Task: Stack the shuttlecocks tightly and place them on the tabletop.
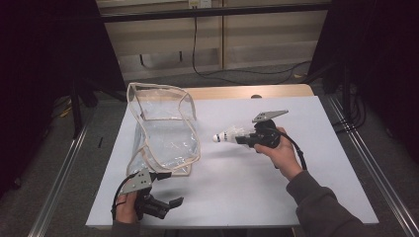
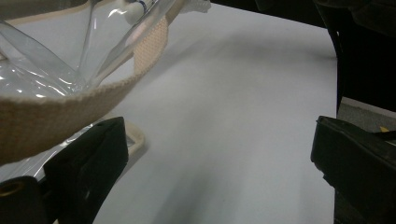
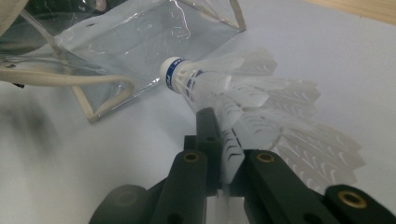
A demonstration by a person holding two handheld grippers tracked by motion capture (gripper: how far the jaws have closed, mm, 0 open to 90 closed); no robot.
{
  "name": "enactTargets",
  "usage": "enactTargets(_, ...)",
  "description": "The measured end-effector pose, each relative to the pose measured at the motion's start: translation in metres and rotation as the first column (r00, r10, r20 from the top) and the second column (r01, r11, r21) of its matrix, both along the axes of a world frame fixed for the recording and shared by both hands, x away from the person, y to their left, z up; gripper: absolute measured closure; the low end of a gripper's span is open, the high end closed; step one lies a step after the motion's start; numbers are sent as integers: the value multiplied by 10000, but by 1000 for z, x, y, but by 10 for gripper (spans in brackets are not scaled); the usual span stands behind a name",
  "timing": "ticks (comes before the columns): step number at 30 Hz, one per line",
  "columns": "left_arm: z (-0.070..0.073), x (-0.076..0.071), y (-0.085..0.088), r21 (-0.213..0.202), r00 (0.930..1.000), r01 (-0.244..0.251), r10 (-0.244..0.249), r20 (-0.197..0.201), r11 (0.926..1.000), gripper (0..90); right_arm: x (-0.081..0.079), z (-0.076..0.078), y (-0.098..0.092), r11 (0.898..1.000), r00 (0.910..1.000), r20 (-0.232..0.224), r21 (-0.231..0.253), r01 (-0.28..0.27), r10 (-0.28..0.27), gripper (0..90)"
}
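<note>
A: Which step? B: Carrying — right gripper (image 1: 245, 139) clamped on the shuttlecock (image 1: 226, 135) skirt, above the table (image 1: 296, 163), beside the clear bag (image 1: 165, 129). A: Next? B: Aim cork-first at the mouth — left gripper (image 1: 170, 204) gapes empty

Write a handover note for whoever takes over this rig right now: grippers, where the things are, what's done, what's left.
Right gripper: shut on the shuttlecock, pinching its feather skirt, cork end pointing toward the clear bag, held above the table.
Left gripper: open, holding nothing, near the bag's front corner at the table's near edge.
Done: shuttlecock picked up.
Left: it is still outside the bag; probably steady the bag with the left gripper and put the shuttlecock in.
</note>
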State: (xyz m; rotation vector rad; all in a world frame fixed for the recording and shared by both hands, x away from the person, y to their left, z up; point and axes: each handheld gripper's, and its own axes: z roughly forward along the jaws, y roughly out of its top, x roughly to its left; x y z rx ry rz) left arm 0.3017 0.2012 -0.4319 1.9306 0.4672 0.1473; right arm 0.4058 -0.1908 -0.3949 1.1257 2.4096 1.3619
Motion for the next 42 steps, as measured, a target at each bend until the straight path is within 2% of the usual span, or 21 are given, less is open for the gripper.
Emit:
enactTargets(13, -1, 0, -4, -121, 9999, 41, -42, -95, 9999, 39, 1, 17, -2, 9999, 9999, 26, -25, -143, 143, 880)
enactTargets(22, -2, -1, -3, -50, 9999, 83, -84, -111, 10000, 39, 1, 36, -3, 9995, 9995, 161, -129, -284, 286, 880)
enactTargets(42, -3, 1, -3, 1, 9999, 52, -52, -151, 10000, 39, 0, 52, -5, 9989, 9988, 213, -178, -438, 442, 879)
